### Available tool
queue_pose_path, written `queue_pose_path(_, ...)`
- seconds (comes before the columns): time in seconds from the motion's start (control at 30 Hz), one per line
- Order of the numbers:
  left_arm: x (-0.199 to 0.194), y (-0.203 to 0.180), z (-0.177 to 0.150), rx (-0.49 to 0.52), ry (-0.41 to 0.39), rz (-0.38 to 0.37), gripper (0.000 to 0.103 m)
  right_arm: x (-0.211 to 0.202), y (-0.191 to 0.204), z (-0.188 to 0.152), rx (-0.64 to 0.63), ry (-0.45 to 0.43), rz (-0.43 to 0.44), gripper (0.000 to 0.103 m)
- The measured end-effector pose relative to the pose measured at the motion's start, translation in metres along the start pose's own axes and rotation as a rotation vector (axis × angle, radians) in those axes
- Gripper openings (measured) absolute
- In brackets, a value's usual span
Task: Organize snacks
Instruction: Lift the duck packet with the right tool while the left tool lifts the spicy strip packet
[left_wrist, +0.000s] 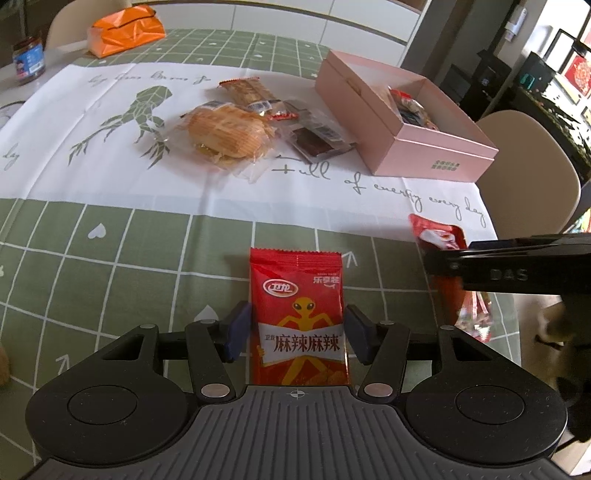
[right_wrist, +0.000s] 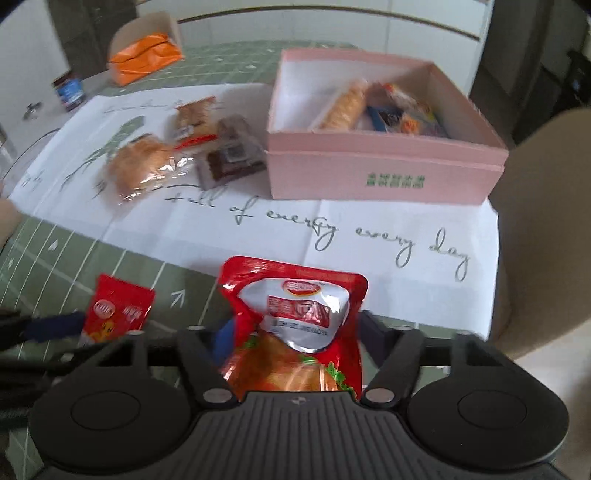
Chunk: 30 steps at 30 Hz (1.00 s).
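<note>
Two red snack packets sit at the bottom of the frames: a small flat one (left_wrist: 298, 317) and a larger pouch (right_wrist: 295, 325). Four clear-wrapped snacks lie mid-frame on the cloth: a bun (left_wrist: 225, 134), a biscuit pack (left_wrist: 248, 90), a small red-edged sachet (left_wrist: 286, 112) and a brown bar (left_wrist: 319, 138). One pink box (left_wrist: 406, 122) stands at upper right, one orange bag (left_wrist: 125, 29) and one jar (left_wrist: 28, 61) at upper left. How many snacks lie inside the box cannot be told.

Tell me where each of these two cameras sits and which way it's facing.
Left wrist: on the left gripper, angled down over the table; its fingers flank a small red spicy-snack packet; the right gripper's finger enters at right.
Right wrist: on the right gripper, angled down; a larger red pouch sits between its fingers.
Shared: pink box, wrapped bread, both red packs.
</note>
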<state>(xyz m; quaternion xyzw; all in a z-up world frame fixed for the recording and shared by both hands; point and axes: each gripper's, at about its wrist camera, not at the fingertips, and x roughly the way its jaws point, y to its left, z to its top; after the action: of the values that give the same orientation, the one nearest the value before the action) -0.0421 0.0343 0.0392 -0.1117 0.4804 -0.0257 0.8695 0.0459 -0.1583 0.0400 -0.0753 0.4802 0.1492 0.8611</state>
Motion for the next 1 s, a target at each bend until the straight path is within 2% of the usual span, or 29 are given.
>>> queue_pose_path(0.03,0.0,-0.001,0.0,0.007,0.0,0.004,0.06,-0.003,-0.001,0.0,-0.008,0.0,0.0,0.053)
queue_pose_path(0.07,0.001,-0.002,0.0,0.015,0.003,0.008,0.06,-0.007,-0.002,0.001,-0.011,-0.003,0.018,0.036)
queue_pose_path(0.17,0.002,-0.006,0.0,0.053,0.014,0.019,0.06,-0.02,-0.005,0.005,-0.014,-0.02,0.05,0.027)
queue_pose_path(0.3,0.003,-0.011,-0.001,0.11,0.025,0.027,0.062,-0.033,-0.016,0.008,0.005,-0.048,0.082,0.025)
queue_pose_path(0.33,0.003,-0.012,-0.001,0.121,0.025,0.027,0.063,-0.033,-0.019,0.008,0.007,-0.045,0.088,0.026)
queue_pose_path(0.4,0.004,-0.014,-0.003,0.141,0.022,0.033,0.063,-0.029,-0.027,0.006,0.029,-0.027,0.079,0.042)
queue_pose_path(0.43,0.004,-0.015,-0.004,0.146,0.02,0.037,0.064,-0.027,-0.031,0.004,0.039,-0.022,0.069,0.059)
queue_pose_path(0.47,0.004,-0.015,-0.004,0.147,0.017,0.039,0.064,-0.025,-0.033,0.002,0.049,-0.02,0.058,0.07)
queue_pose_path(0.63,0.004,-0.017,-0.006,0.142,0.005,0.048,0.064,-0.01,-0.042,-0.009,0.103,0.01,0.079,0.075)
queue_pose_path(0.77,0.005,-0.019,-0.007,0.147,0.001,0.057,0.065,0.006,-0.044,-0.011,0.159,0.04,0.092,0.09)
queue_pose_path(0.83,0.005,-0.019,-0.007,0.145,-0.001,0.06,0.065,0.008,-0.04,-0.01,0.153,0.029,0.077,0.093)
queue_pose_path(1.0,0.005,-0.02,-0.009,0.147,-0.011,0.069,0.065,0.008,-0.031,-0.009,0.183,0.034,0.05,0.096)
